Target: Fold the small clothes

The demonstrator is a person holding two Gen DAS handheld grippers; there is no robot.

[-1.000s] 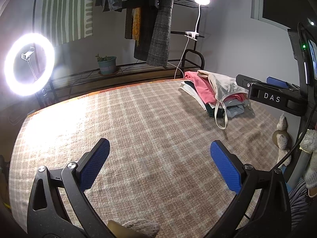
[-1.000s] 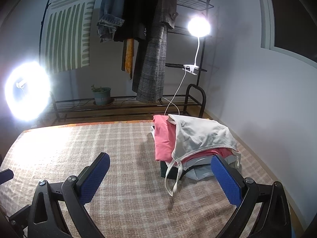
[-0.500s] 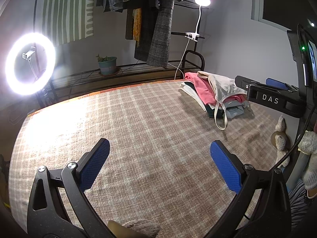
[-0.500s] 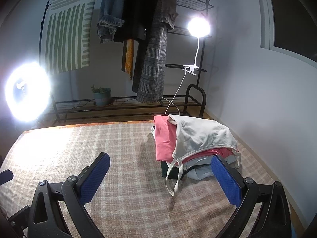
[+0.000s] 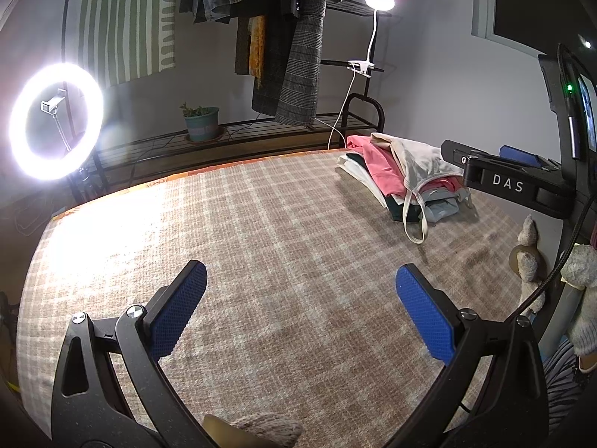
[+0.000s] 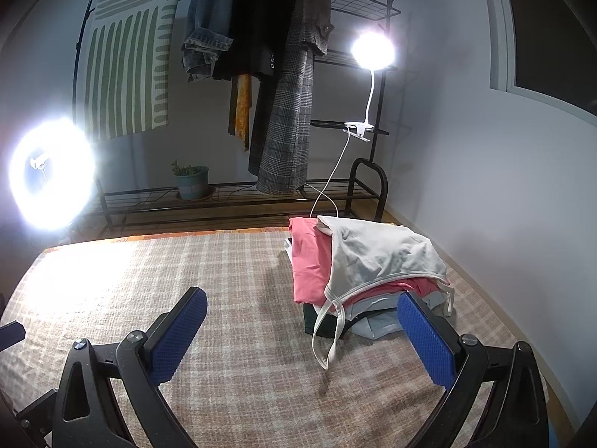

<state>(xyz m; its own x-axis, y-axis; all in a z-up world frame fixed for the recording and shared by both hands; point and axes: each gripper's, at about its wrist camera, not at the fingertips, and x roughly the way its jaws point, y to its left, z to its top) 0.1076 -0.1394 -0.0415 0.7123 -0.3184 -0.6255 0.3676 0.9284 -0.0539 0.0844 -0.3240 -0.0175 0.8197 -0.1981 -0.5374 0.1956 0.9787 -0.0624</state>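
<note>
two grippers, each with two blue-padded black fingers: the left gripper and the right gripper both hover with jaws spread wide, holding nothing. one pile of small clothes sits at the far right of the brown and cream checked blanket, a cream strappy top draped over a pink garment. two lights glow: one ring light and one white clip lamp. coats hang on one black metal rack.
</note>
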